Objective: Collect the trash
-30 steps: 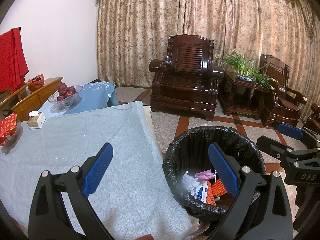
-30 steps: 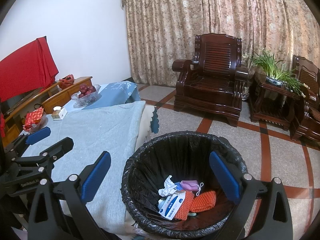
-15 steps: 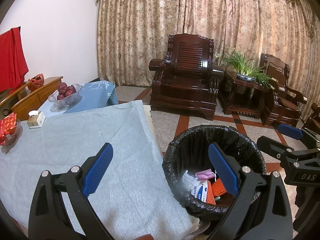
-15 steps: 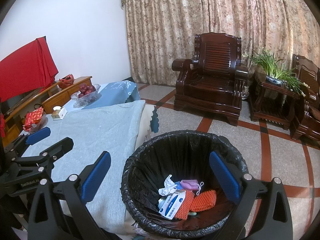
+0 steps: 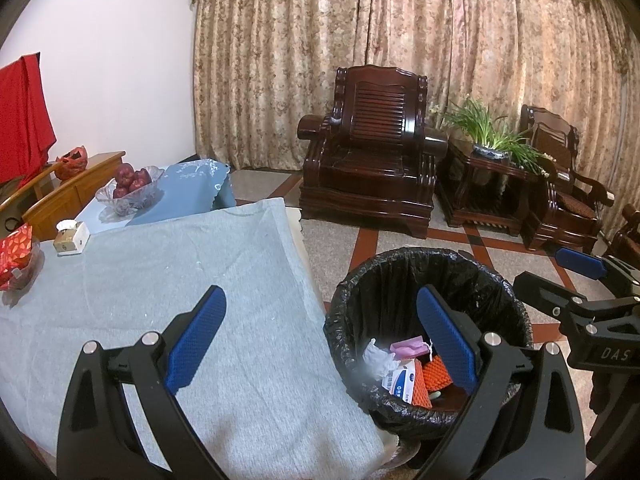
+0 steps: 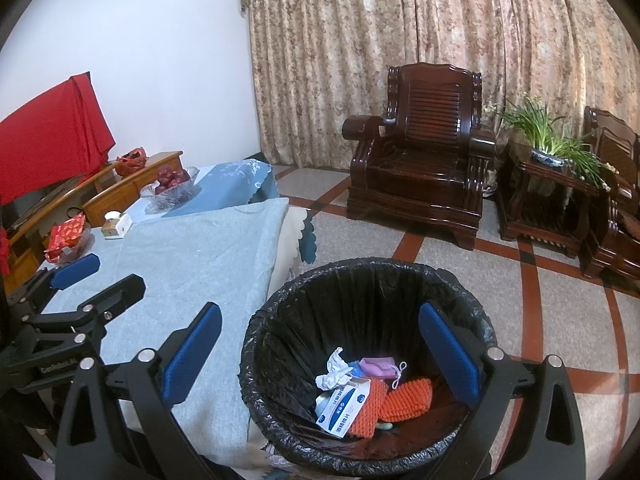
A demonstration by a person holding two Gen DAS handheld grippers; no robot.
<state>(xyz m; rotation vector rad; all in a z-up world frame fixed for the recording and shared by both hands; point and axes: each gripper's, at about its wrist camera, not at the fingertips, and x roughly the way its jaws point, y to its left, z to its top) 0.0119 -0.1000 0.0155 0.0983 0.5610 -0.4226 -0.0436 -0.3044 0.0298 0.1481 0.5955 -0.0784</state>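
Observation:
A bin lined with a black bag (image 6: 280, 312) (image 5: 500, 284) stands on the floor beside the table. In it lie a white-and-blue box (image 6: 342, 404), orange foam netting (image 6: 404, 396), crumpled white paper (image 6: 334, 372) and a pink pouch (image 6: 380, 366). My right gripper (image 6: 320, 346) is open and empty above the bin; it also shows in the left wrist view (image 5: 560, 280). My left gripper (image 5: 322, 338) is open and empty over the table's right edge, next to the bin; it also shows in the right wrist view (image 6: 92, 280).
The table wears a grey cloth (image 5: 160, 280). On its far left are a red snack bag (image 5: 16, 248), a small tissue box (image 5: 72, 236) and a glass bowl of red fruit (image 5: 130, 188). Dark wooden armchairs (image 5: 372, 160) and a plant stand (image 5: 488, 184) stand on the tiled floor behind.

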